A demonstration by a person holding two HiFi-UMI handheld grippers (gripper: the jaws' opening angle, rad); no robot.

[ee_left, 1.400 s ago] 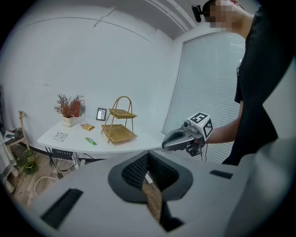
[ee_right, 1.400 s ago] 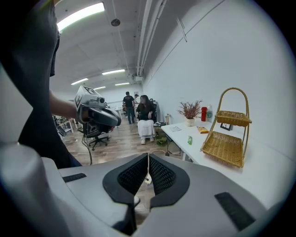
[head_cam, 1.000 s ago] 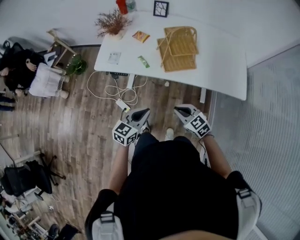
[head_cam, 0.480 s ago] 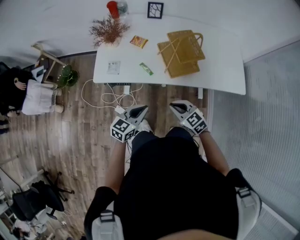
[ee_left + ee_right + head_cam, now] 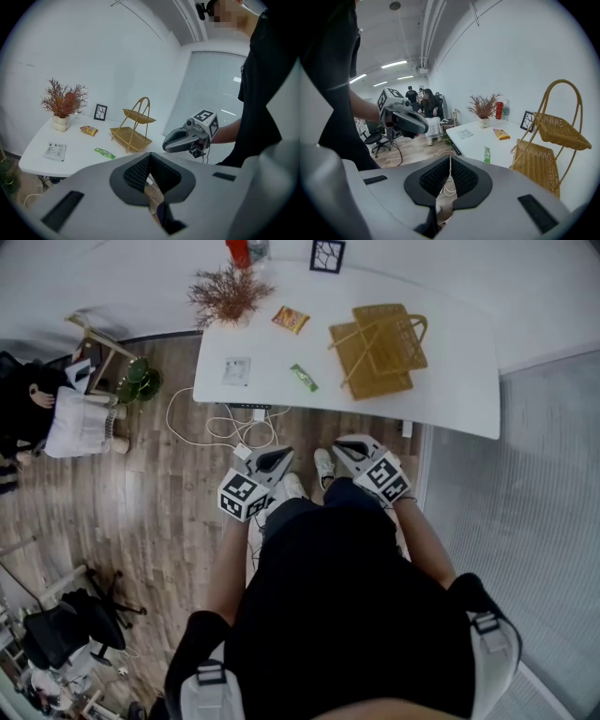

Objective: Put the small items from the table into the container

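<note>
Approach to the white table (image 5: 450, 381), nothing gripped

The thin green wrapper (image 5: 303, 378), orange snack packet (image 5: 291, 320) and white sachet (image 5: 236, 370) lie flat beside the two-tier wicker basket stand (image 5: 380, 348). A shallow pinch could skid them off the edge. The left gripper (image 5: 281, 460) and right gripper (image 5: 345, 448) have their jaws fully closed and empty.

A white table (image 5: 450, 381) stood at twelve o'clock from the person, across a wood floor (image 5: 141, 521). The left gripper (image 5: 284, 458) and right gripper (image 5: 344, 450) were held side by side, short of the table's near edge and pointing toward it. On the table a wicker rack (image 5: 380, 351) sat at one o'clock. From the rack, a green packet (image 5: 304, 378) lay at eight o'clock, an orange snack bag (image 5: 292, 320) at ten and a white sachet (image 5: 236, 370) farther out at nine. A dried plant (image 5: 228, 292), a red bottle (image 5: 238, 251) and a picture frame (image 5: 326, 256) lined the far edge.
</note>
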